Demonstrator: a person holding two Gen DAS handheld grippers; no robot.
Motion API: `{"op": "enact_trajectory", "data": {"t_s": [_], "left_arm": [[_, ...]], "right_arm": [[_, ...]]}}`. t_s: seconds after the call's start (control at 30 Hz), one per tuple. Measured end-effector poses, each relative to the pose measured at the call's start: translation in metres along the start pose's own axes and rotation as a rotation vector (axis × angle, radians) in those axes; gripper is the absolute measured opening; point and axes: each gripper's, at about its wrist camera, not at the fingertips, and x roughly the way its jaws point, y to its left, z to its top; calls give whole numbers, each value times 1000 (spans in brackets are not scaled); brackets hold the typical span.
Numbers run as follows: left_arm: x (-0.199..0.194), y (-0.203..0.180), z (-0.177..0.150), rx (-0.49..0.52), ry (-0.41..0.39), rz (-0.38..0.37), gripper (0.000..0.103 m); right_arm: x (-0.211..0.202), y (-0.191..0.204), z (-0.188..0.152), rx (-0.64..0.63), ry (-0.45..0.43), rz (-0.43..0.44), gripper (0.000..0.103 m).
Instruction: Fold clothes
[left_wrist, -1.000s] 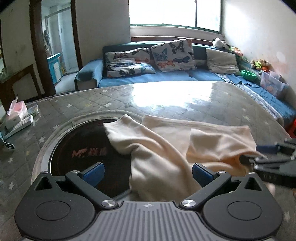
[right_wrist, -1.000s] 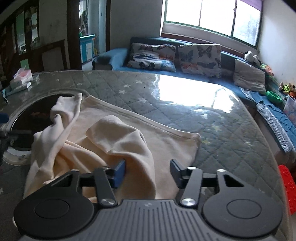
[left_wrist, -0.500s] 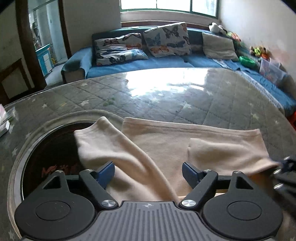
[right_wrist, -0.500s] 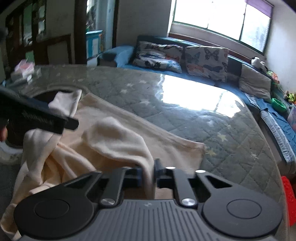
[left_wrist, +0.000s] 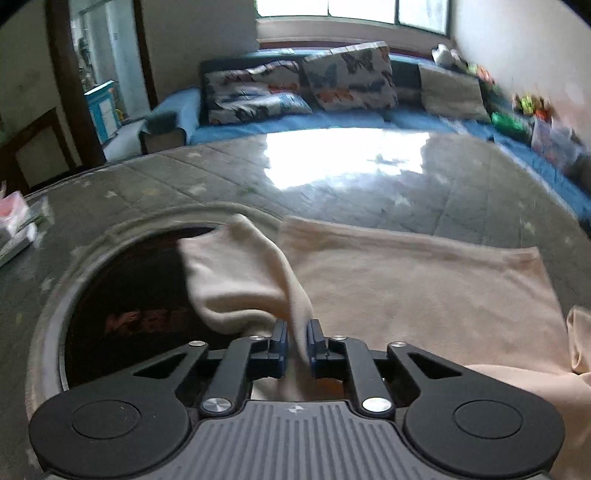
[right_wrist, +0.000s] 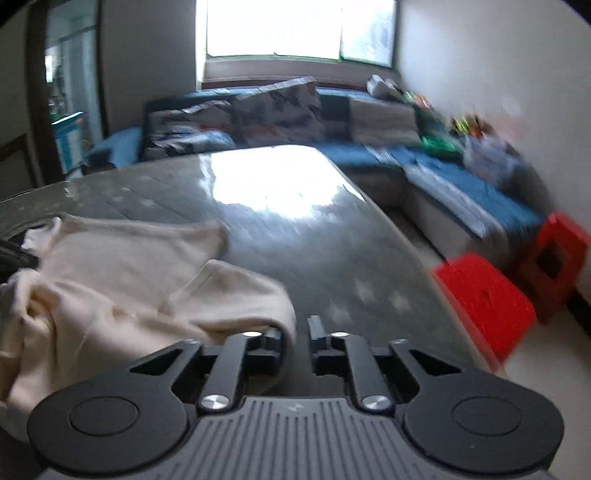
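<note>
A cream garment (left_wrist: 424, 288) lies spread on the grey quilted table (left_wrist: 369, 199). One sleeve (left_wrist: 236, 280) drapes over the dark round inset (left_wrist: 122, 325) in the tabletop. My left gripper (left_wrist: 297, 332) is shut on the near end of that sleeve, and cloth fills the narrow gap between its blue pads. In the right wrist view the cream garment (right_wrist: 122, 280) is bunched at the left. My right gripper (right_wrist: 297, 330) is shut on a folded flap (right_wrist: 236, 295) at its right edge, close above the table (right_wrist: 332, 258). That view is blurred by motion.
The table's right edge (right_wrist: 413, 258) curves off close to my right gripper, and two red stools (right_wrist: 484, 302) stand on the floor beyond it. A blue sofa with butterfly cushions (left_wrist: 332, 81) runs behind the table. Small packets (left_wrist: 14, 218) lie at the table's left edge.
My left gripper has shut on the sleeve, having been open. My right gripper stays shut on the flap and has swung right, drawing that side of the garment outward.
</note>
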Motion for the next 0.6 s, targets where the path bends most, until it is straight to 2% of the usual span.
{"op": "enact_trajectory", "data": {"t_s": [0.03, 0.1, 0.13, 0.2, 0.27, 0.33, 0.43, 0.5, 0.6], "left_arm": [[-8, 6, -2, -13, -18, 5, 8], [-25, 22, -7, -46, -51, 17, 6], [-35, 30, -10, -66, -66, 24, 5], [-54, 51, -19, -114, -93, 44, 4], [-72, 73, -32, -167, -110, 61, 4], [-86, 94, -46, -210, -119, 91, 3], [-97, 118, -60, -252, -90, 116, 4], [-98, 115, -57, -249, -84, 85, 4], [-97, 103, -49, -237, -87, 37, 13]], "right_arm": [[-1, -5, -4, 12, 6, -7, 32], [-4, -12, -11, 25, 10, -18, 38], [-5, -15, -13, 29, 11, -24, 47], [-6, -19, -14, 31, 8, -38, 50], [-6, -20, -14, 28, 5, -45, 63], [-8, -16, -13, 22, 1, -40, 65], [-10, -11, -13, 13, -5, -34, 68], [-12, -8, -12, 8, -9, -29, 71], [-14, -2, -12, -1, -14, -23, 74]]}}
